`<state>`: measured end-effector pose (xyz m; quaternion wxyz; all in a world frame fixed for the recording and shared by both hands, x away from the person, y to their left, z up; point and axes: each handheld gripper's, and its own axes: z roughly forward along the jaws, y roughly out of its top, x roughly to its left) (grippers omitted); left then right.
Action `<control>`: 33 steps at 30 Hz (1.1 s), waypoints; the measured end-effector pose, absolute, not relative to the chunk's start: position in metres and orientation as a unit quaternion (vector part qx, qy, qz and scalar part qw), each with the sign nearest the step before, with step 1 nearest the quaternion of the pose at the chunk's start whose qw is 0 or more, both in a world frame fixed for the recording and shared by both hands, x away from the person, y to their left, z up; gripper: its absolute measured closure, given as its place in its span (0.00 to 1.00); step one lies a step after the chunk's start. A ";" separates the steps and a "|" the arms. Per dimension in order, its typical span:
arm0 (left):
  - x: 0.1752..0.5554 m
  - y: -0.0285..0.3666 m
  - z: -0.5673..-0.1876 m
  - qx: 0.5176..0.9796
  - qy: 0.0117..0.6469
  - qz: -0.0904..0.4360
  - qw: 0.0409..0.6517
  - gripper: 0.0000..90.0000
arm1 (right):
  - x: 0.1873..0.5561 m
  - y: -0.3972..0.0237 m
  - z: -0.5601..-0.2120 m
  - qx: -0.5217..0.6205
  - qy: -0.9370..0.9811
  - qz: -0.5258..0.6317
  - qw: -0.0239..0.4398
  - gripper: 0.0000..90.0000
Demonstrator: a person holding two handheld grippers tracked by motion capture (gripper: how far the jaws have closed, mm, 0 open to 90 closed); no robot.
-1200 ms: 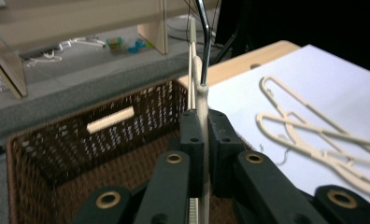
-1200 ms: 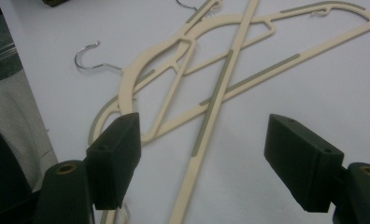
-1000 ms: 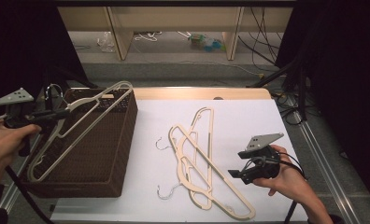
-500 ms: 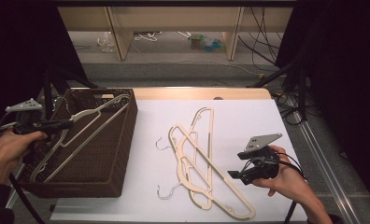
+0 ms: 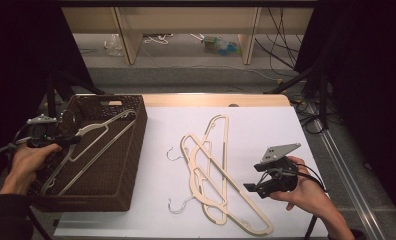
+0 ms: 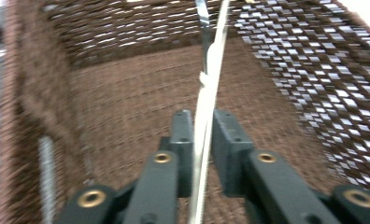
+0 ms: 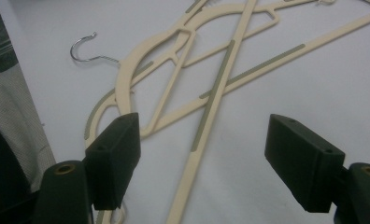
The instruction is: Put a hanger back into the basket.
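A cream plastic hanger (image 5: 97,137) lies slanted inside the brown wicker basket (image 5: 136,150) at the table's left. My left gripper (image 5: 74,140) is at the basket's left rim, shut on that hanger near its hook end. In the left gripper view the hanger (image 6: 210,84) runs thin and upright between the jaws of the left gripper (image 6: 203,119), with the basket's woven floor (image 6: 127,98) behind. Overlapping cream hangers (image 5: 211,170) lie in a pile on the white table cover (image 5: 266,130). My right gripper (image 5: 254,179) hovers just right of the pile, open. The right gripper (image 7: 202,123) straddles crossed hanger bars (image 7: 218,79).
Metal hooks (image 7: 82,46) stick out from the pile's left side. The basket walls stand tall around the left gripper. A bare wooden strip (image 5: 211,100) runs along the table's far edge. Shelving and cables lie beyond, and dark stands flank both sides.
My left gripper has moved toward me and down, lowering the hanger from above the basket's rim into the basket. The right gripper has stayed in place, open.
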<state>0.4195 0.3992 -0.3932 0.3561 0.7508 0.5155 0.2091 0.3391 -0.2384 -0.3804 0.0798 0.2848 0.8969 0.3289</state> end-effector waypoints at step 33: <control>0.305 0.285 -0.342 0.731 0.445 0.235 0.461 0.34 | 0.316 -0.211 -0.409 0.265 0.909 0.315 0.067 0.30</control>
